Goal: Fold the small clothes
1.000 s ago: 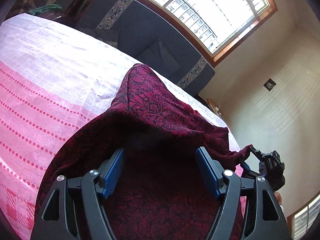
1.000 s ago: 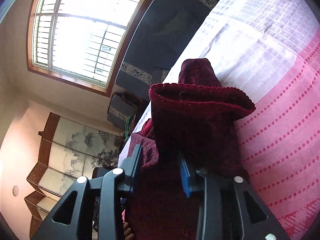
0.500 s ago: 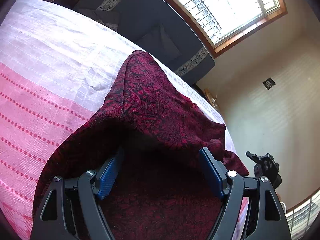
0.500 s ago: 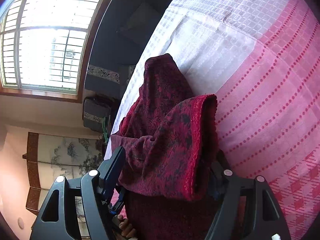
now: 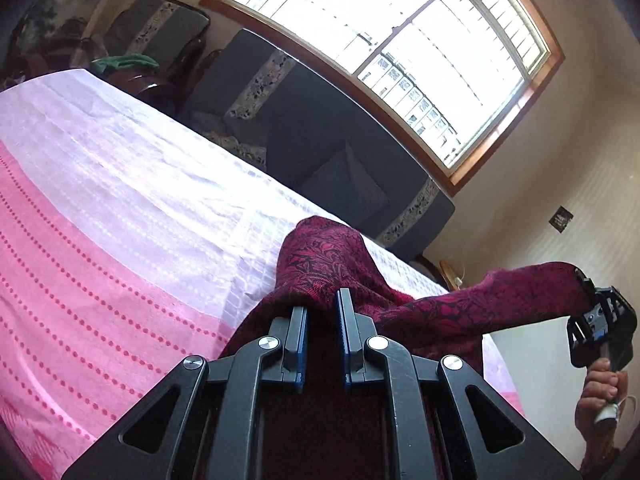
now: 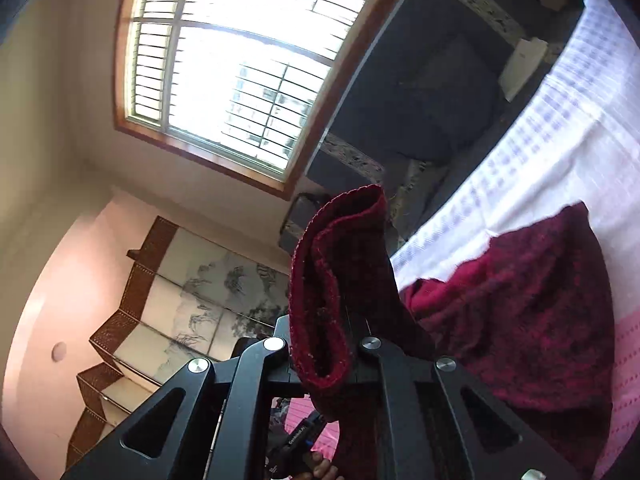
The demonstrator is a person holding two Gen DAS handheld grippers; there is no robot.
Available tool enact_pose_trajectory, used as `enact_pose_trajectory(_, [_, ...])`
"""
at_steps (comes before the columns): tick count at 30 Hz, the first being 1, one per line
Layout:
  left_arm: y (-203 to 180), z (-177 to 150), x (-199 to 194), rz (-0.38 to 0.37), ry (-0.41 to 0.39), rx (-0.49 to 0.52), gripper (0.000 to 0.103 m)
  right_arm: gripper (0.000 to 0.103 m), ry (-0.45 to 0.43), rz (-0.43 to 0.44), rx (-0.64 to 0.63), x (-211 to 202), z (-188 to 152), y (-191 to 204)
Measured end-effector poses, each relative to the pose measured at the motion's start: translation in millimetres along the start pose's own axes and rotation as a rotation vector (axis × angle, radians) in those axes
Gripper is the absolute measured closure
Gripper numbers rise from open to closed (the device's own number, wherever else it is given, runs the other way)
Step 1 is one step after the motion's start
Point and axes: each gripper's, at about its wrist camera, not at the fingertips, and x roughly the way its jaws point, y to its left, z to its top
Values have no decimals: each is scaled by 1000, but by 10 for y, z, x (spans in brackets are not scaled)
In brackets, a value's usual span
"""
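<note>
A dark red patterned garment lies partly on the pink and white bedspread. My left gripper is shut on an edge of it, fingers nearly together. One end of the garment stretches right and up to my right gripper, which holds it in the air. In the right wrist view the right gripper is shut on a folded edge of the garment that stands up between the fingers. The rest of the garment rests on the bed.
A dark sofa stands beyond the bed's far edge under a large window. A folding screen stands by the wall. A hand grips the right gripper's handle.
Both grippers were open around the garment and have shut on it. The right gripper has lifted its end up off the bed, and both views have tilted upward.
</note>
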Motion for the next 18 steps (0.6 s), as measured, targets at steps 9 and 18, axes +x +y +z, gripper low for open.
enact_pose_trajectory(9, [236, -199, 271, 36, 171, -57, 74, 94, 64, -351, 212, -155, -387, -1672])
enact_pose_trajectory(18, [239, -222, 172, 118, 122, -59, 62, 93, 106, -411, 47, -92, -372, -1423])
